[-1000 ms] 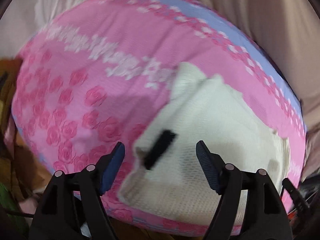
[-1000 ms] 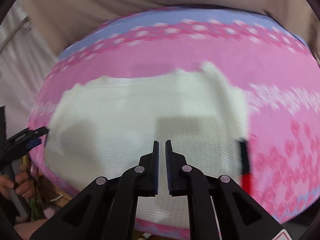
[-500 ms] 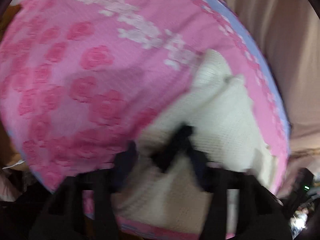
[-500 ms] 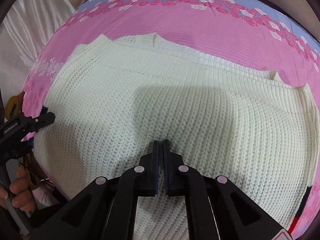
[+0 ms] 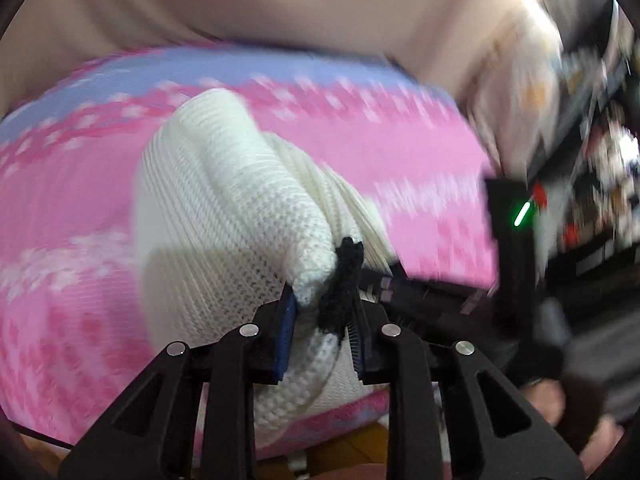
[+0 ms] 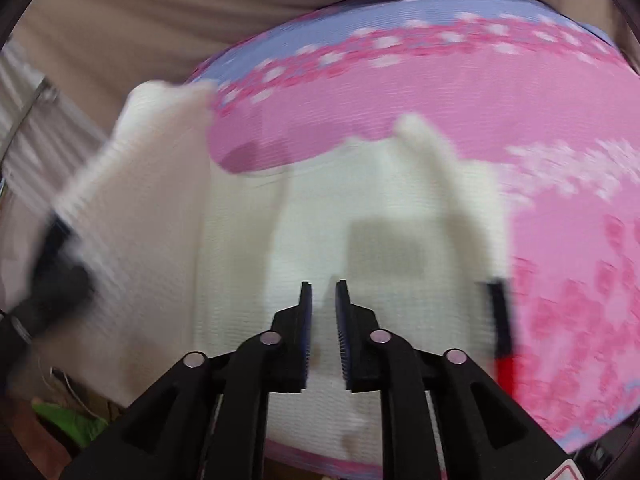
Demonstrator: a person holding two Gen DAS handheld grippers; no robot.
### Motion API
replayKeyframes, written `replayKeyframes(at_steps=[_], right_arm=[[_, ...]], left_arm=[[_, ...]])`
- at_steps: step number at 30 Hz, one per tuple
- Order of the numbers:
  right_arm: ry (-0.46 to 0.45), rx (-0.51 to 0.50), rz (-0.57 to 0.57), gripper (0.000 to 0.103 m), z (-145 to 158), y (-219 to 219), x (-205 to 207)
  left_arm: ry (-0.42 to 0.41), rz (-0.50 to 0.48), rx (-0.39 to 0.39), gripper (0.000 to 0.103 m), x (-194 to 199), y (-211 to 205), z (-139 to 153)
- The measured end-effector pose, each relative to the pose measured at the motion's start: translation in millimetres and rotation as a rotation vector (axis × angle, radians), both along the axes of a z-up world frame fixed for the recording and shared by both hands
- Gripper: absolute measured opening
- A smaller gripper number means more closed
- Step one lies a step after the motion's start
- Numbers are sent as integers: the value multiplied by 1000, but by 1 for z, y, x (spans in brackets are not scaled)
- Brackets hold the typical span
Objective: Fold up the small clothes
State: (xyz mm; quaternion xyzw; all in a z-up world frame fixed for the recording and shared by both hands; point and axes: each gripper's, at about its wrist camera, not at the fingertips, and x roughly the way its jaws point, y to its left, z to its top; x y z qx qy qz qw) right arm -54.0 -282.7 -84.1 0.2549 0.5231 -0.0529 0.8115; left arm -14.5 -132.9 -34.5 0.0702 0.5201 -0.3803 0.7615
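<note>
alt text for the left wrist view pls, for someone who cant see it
The left gripper is clamped on a bunched corner of a cream knitted sweater with a black trim tab, lifting it off a pink rose-patterned cloth. At right, blurred, part of the right gripper lies close by.

No legible text, label, brand or number appears in either view. A red-bordered sticker (image 6: 564, 472) at the lower right edge of the right wrist view is cut off and unreadable.
</note>
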Motion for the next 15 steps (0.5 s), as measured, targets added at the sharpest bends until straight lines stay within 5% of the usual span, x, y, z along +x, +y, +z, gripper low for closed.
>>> replayKeyframes(at_steps=[3,5,6,8,11,15], right_arm=[[41,-16,-114,24,-9,-43,-31],[61,2,-173,26,-11,-64,-52],[51,15,-189,30,-9,-69,-60],[24,39,-206,60,-2,-72,-73],[-25,115,-186,72,9,-61,-70],[-4,236,-130,79,-2,-36,-36]], left_arm=[[87,-79,147,30,-17,-30,-45],[132,-26,80,36,-15,-9,-39],[128,8,47,49,-14,3,-30],[72,111,7,64,-4,35,-12],[12,234,21,67,10,80,4],[44,372,63,67,22,123,-3]])
